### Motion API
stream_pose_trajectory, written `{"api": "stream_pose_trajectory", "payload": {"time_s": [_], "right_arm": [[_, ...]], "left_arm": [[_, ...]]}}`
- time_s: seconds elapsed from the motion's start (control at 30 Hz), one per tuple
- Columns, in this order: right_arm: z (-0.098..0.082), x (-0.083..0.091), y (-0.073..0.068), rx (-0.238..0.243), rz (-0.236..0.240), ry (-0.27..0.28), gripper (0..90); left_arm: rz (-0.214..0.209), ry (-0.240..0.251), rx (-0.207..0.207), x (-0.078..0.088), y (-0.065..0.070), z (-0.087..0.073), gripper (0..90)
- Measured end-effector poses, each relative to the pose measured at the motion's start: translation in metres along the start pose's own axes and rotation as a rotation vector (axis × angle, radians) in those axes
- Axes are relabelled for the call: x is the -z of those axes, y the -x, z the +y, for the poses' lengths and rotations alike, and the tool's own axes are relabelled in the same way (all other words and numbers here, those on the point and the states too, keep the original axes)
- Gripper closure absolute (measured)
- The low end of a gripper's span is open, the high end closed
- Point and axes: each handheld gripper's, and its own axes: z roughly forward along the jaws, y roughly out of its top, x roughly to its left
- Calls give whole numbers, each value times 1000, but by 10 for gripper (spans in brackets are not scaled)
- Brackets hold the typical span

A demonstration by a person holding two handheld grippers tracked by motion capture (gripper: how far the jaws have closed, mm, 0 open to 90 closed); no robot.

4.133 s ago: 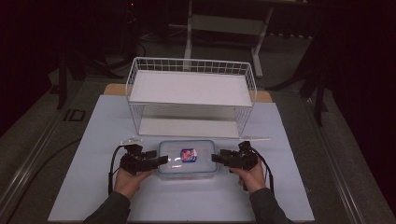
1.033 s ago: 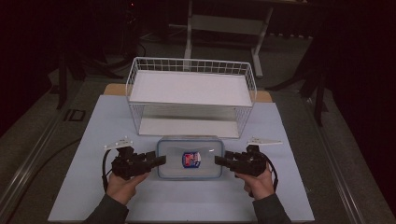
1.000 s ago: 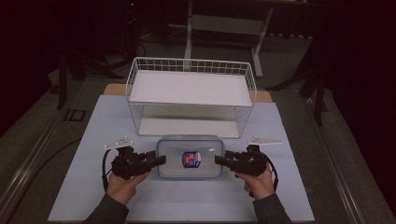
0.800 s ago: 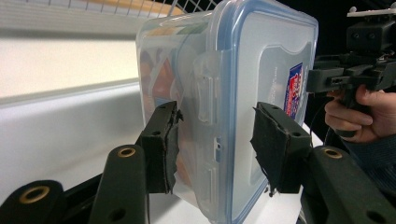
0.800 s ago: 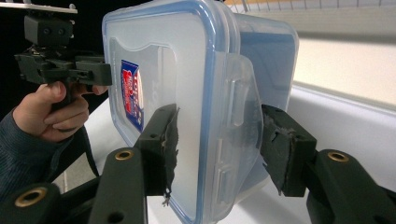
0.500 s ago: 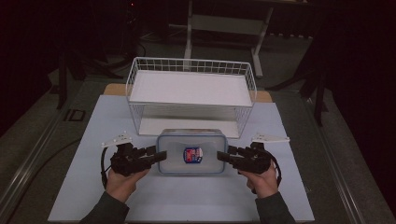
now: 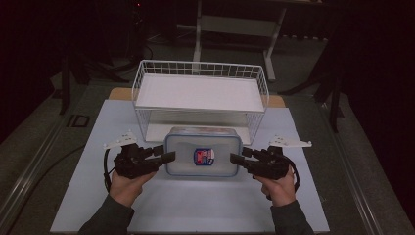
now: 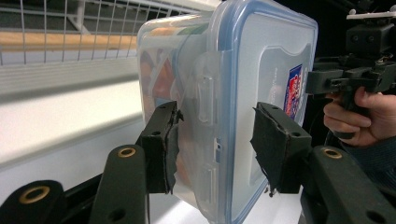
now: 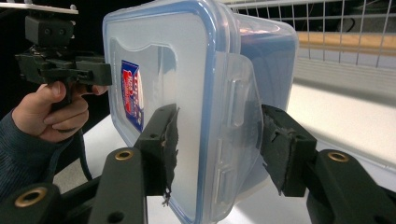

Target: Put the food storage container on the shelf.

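Observation:
A clear plastic container (image 7: 203, 156) with a blue-rimmed lid and a red-and-blue label hangs level just in front of the wire rack, held between my two grippers. My left gripper (image 7: 169, 157) is clamped on its left end. In the left gripper view the jaws (image 8: 215, 144) straddle the side latch and lid rim of the container (image 8: 261, 70). My right gripper (image 7: 234, 159) grips the opposite end. The right gripper view shows its jaws (image 9: 217, 149) around the other latch of the container (image 9: 163, 56). Orange and green contents show faintly through the wall.
A white wire rack (image 7: 200, 93) with a flat upper shelf stands right behind the container, its lower opening facing me. A pale mat (image 7: 195, 210) covers the table. Dark floor and a metal stand lie beyond the table.
The container has come up off the mat and moved away from me towards the rack. Both grippers have gone with it, still on its two ends.

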Motion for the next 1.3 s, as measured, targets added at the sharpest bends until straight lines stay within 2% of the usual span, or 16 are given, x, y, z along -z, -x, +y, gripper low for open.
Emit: {"api": "stream_pose_trajectory", "payload": {"time_s": [0.17,0.4,0.73,1.3], "right_arm": [[9,5,-4,24,-7,18,486],[16,9,-4,27,-5,49,487],[34,15,-6,56,-14,74,487],[68,11,-5,101,-1,115,488]], "left_arm": [[-3,15,-22,1,4,10,514],[1,20,-57,1,8,26,513],[0,39,-89,1,12,46,513],[22,86,-143,9,11,81,513]]}}
